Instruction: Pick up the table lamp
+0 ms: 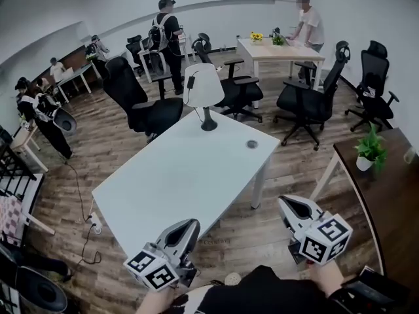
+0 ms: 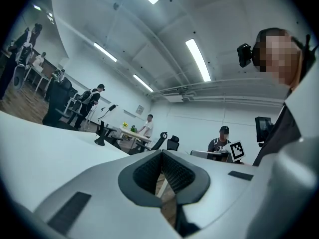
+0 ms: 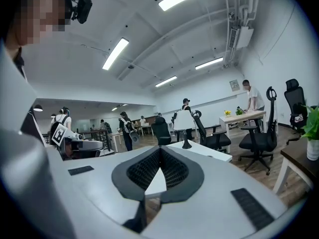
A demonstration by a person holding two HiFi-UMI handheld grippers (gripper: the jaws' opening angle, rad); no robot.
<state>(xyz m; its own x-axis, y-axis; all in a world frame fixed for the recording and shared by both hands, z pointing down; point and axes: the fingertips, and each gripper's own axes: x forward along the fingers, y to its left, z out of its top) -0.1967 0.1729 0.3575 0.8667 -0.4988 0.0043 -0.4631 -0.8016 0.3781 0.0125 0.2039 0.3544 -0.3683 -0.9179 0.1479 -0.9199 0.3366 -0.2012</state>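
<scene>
The table lamp (image 1: 203,89) has a white shade and a black foot and stands at the far corner of the white table (image 1: 177,182). It also shows far off in the right gripper view as the lamp (image 3: 184,121), and its dark foot (image 2: 99,142) shows in the left gripper view. My left gripper (image 1: 188,225) hovers at the table's near edge, shut and empty. My right gripper (image 1: 284,201) is off the table's near right corner, above the floor, also shut with nothing in it. Both grippers (image 2: 162,153) (image 3: 159,151) point towards the lamp from well short of it.
A small dark round disc (image 1: 252,144) lies on the table right of the lamp. Black office chairs (image 1: 147,106) (image 1: 308,100) stand behind the table. A brown table with a potted plant (image 1: 370,149) is on the right. Several people stand at the back. A cable (image 1: 82,208) runs over the floor at left.
</scene>
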